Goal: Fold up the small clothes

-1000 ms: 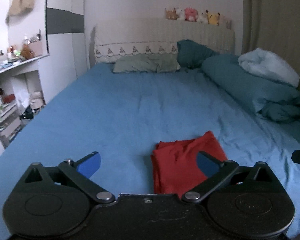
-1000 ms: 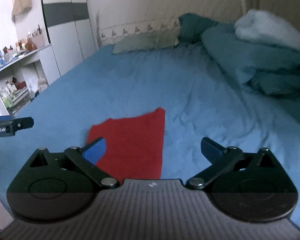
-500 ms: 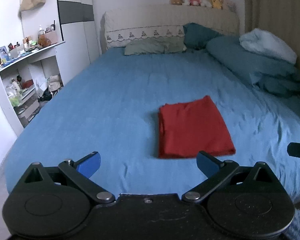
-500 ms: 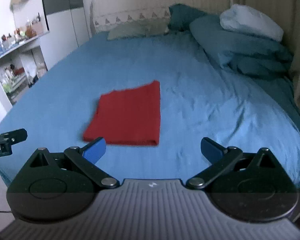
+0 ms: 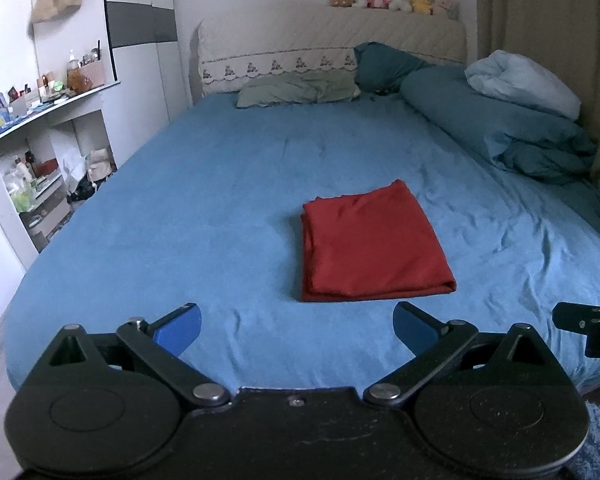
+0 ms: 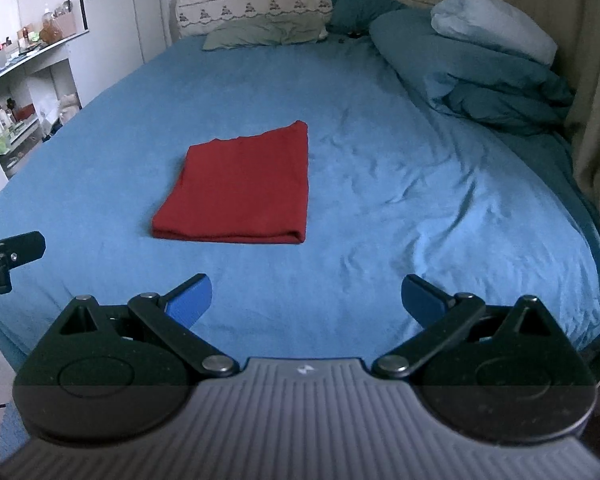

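A red garment (image 5: pixel 370 246) lies folded into a flat rectangle on the blue bed sheet (image 5: pixel 220 208), near the foot of the bed. It also shows in the right wrist view (image 6: pixel 240 192). My left gripper (image 5: pixel 296 326) is open and empty, held back from the garment's near edge over the foot of the bed. My right gripper (image 6: pixel 306 300) is open and empty, to the right of the garment and back from it. Each gripper's tip shows at the edge of the other's view.
Pillows (image 5: pixel 300 88) and a rolled teal duvet (image 5: pixel 500 128) with a pale blanket (image 5: pixel 520 84) lie at the head and right side. A white shelf unit (image 5: pixel 32 152) with clutter stands left of the bed. A curtain (image 6: pixel 596 80) hangs on the right.
Both grippers have drawn back and up from the red garment, open throughout. The garment lies still, now wholly in view.
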The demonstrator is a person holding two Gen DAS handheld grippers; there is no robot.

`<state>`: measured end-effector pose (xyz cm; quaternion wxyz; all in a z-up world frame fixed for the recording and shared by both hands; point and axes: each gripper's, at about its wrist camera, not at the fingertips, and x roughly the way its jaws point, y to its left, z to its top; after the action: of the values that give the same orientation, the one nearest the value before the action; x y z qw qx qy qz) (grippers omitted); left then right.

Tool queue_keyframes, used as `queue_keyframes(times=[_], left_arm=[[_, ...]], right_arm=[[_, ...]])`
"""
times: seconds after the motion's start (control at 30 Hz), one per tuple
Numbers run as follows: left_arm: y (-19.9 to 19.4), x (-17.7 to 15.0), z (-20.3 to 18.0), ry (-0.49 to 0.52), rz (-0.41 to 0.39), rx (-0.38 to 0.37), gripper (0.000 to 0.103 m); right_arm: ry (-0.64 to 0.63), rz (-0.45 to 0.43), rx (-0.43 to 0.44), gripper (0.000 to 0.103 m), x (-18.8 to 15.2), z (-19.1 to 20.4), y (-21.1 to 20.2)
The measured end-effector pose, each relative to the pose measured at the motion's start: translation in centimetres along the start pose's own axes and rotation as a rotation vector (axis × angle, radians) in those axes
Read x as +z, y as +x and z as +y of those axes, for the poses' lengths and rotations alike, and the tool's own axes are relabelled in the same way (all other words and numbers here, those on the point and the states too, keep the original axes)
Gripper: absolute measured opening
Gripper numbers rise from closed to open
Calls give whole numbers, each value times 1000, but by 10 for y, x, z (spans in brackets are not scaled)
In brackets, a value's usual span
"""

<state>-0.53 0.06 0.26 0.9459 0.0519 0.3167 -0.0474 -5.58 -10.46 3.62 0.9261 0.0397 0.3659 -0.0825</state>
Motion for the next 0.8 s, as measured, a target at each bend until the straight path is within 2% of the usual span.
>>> queue_keyframes(times=[0.8], left_arm=[[-10, -3, 6, 8, -27, 2, 103]], right_arm=[[4, -14, -3, 103, 0, 7, -9]])
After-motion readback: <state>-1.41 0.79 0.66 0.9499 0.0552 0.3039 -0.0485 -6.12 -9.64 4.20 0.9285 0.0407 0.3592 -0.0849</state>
